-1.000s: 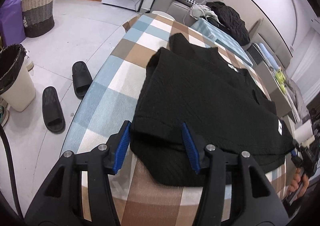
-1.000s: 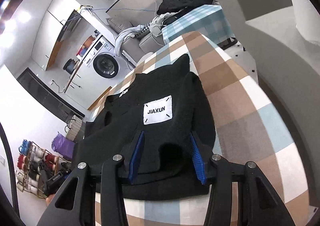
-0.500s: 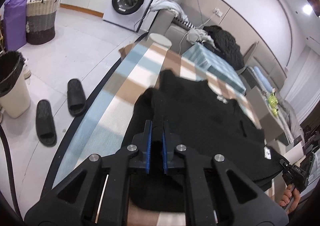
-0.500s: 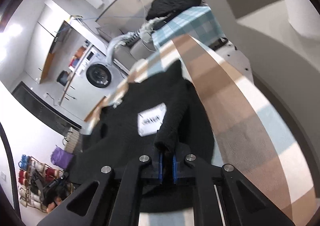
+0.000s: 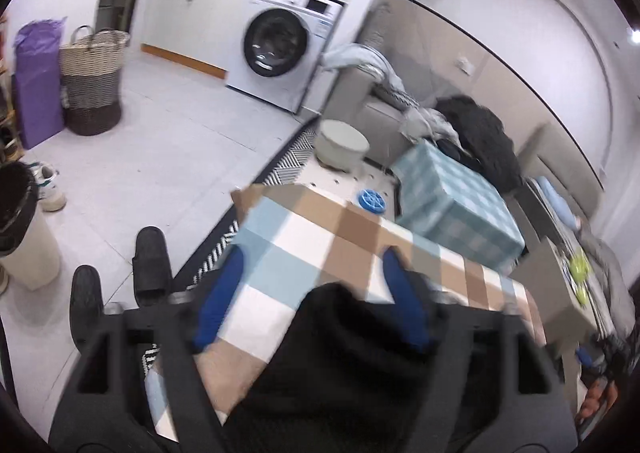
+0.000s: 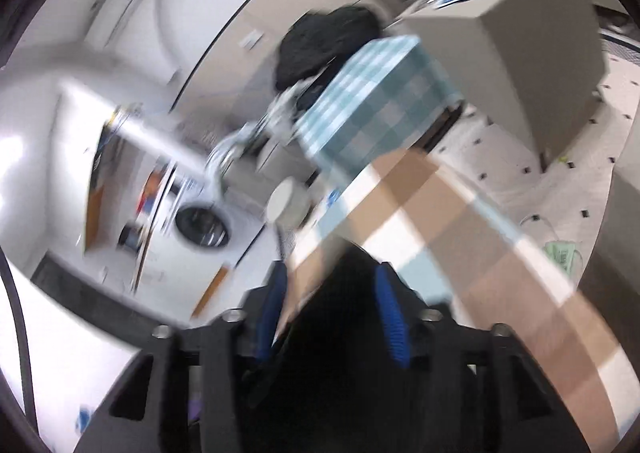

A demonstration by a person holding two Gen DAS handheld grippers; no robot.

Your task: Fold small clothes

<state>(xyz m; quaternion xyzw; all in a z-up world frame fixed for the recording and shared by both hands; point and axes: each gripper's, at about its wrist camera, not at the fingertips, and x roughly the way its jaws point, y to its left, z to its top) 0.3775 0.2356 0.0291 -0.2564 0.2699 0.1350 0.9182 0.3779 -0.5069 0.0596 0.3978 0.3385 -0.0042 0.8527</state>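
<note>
The left gripper (image 5: pixel 308 293) is opening, black garment (image 5: pixel 344 365) bunched loose between its jaws at six o'clock; the right gripper (image 6: pixel 332 309) opens likewise, over the checkered table (image 5: pixel 304 237) stretching toward twelve.

Washing machine (image 5: pixel 276 43), wicker basket (image 5: pixel 94 81), black slippers (image 5: pixel 150 265), bin (image 5: pixel 20 229).

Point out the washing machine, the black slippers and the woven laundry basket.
washing machine (image 5: pixel 276 41), left wrist view, dark round door.
black slippers (image 5: pixel 150 265), left wrist view, upper strap.
woven laundry basket (image 5: pixel 93 81), left wrist view, side wall.
</note>
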